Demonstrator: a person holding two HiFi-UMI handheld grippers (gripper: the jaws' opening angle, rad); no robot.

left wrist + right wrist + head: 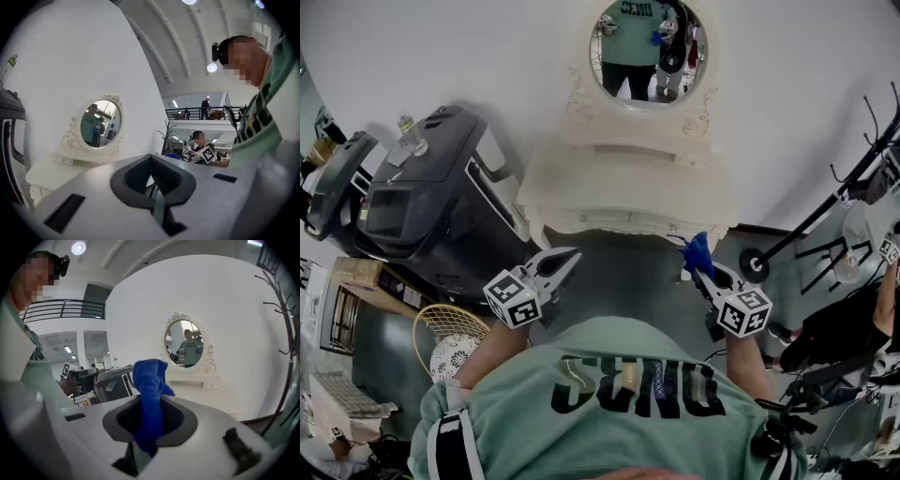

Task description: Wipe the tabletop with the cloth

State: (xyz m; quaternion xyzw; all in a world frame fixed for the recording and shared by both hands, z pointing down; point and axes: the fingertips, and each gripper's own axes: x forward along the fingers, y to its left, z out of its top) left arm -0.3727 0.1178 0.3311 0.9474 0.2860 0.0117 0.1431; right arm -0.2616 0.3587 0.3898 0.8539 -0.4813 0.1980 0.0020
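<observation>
A blue cloth [697, 252] is bunched in my right gripper [704, 269], which is shut on it; in the right gripper view the cloth [149, 394] stands up out of the jaws. The white dressing table [623, 192] with an oval mirror [648, 47] stands against the wall ahead. Both grippers hang short of its front edge, off the tabletop. My left gripper [563, 262] is to the left at the same height, shut with nothing in it [152, 180]. The table's top [199, 389] lies beyond the cloth.
A black treadmill [431, 187] stands left of the table with a bottle [412, 135] on it. A black coat rack [825, 202] leans at the right. A wicker basket [450, 328] and boxes sit at lower left. A seated person [848, 323] is at the far right.
</observation>
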